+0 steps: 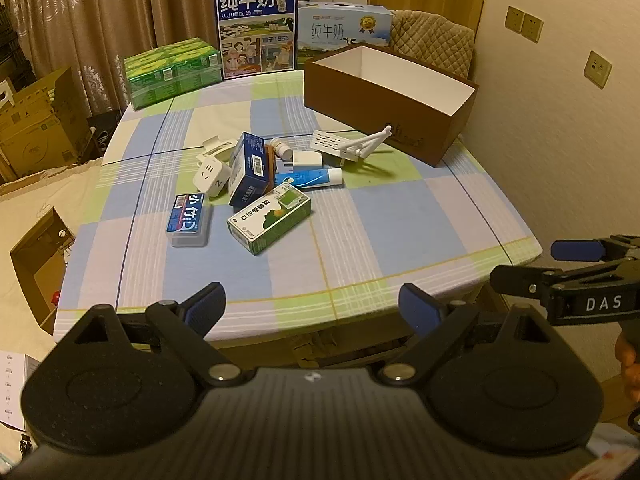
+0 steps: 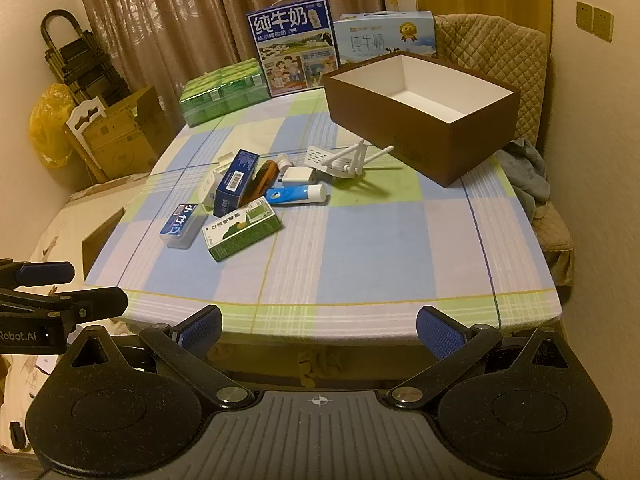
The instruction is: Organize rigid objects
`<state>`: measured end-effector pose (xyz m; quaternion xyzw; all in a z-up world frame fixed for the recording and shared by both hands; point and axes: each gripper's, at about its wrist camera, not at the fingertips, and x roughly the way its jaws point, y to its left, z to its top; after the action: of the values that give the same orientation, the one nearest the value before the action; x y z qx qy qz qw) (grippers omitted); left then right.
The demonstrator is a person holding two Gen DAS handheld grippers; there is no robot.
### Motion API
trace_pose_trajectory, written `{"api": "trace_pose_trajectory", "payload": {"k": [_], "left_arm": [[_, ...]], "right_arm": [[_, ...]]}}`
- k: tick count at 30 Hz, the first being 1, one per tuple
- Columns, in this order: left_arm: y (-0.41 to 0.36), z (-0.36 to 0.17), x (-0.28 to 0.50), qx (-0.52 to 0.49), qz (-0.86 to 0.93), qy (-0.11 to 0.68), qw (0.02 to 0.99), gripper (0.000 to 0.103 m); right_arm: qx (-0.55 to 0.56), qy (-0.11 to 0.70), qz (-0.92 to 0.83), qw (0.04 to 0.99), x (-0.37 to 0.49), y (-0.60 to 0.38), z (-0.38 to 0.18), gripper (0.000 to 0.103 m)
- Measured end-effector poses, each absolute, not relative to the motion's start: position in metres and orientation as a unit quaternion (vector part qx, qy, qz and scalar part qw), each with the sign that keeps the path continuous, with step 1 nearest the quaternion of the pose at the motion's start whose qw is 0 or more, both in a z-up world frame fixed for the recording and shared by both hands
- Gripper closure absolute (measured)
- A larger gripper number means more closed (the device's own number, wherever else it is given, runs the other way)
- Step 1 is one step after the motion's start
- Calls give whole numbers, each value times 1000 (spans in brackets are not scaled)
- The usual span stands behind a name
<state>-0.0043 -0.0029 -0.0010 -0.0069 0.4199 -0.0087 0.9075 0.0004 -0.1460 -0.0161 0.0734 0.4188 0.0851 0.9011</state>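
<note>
A pile of small items lies mid-table: a green and white box [image 1: 269, 217] [image 2: 241, 228], a dark blue box [image 1: 250, 169] [image 2: 234, 182], a clear case with a blue label [image 1: 188, 220] [image 2: 180, 225], a blue tube [image 1: 308, 178] [image 2: 296, 194], a white power cube [image 1: 211, 176], a white charger [image 2: 298, 176] and a white router with antennas [image 1: 348, 145] [image 2: 340, 158]. Behind them to the right stands a brown box [image 1: 416, 120] [image 2: 460, 144], with nothing inside. My left gripper [image 1: 312, 310] and right gripper [image 2: 319, 328] hover open at the table's near edge, both well short of the pile.
Two milk cartons [image 1: 256, 28] [image 2: 384, 38] and a green pack [image 1: 172, 72] stand at the table's [image 2: 380, 248] far edge. A padded chair [image 2: 496, 52] is behind the brown box, with grey cloth [image 2: 528, 172] on its seat. Cardboard boxes [image 1: 36, 128] sit left of the table.
</note>
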Motion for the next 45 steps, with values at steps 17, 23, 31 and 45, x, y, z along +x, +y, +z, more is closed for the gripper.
{"api": "trace_pose_trajectory", "payload": {"k": [17,23,31,45], "left_arm": [[-5,0,-3,-7,-10,420,908,11],[-5,0,-3,-7,-10,420,908,11],[-5,0,-3,-7,-10,419,908,11],[-6,0,-3,-8,-10,419,908,11]], "right_arm": [[73,417,84,902,-2,-149,-16,2],[73,417,84,902,-3,-149,-16,2],[72,417,84,902,-4,-150,-15,2],[72,417,84,902,-4,-148,-16,2]]}}
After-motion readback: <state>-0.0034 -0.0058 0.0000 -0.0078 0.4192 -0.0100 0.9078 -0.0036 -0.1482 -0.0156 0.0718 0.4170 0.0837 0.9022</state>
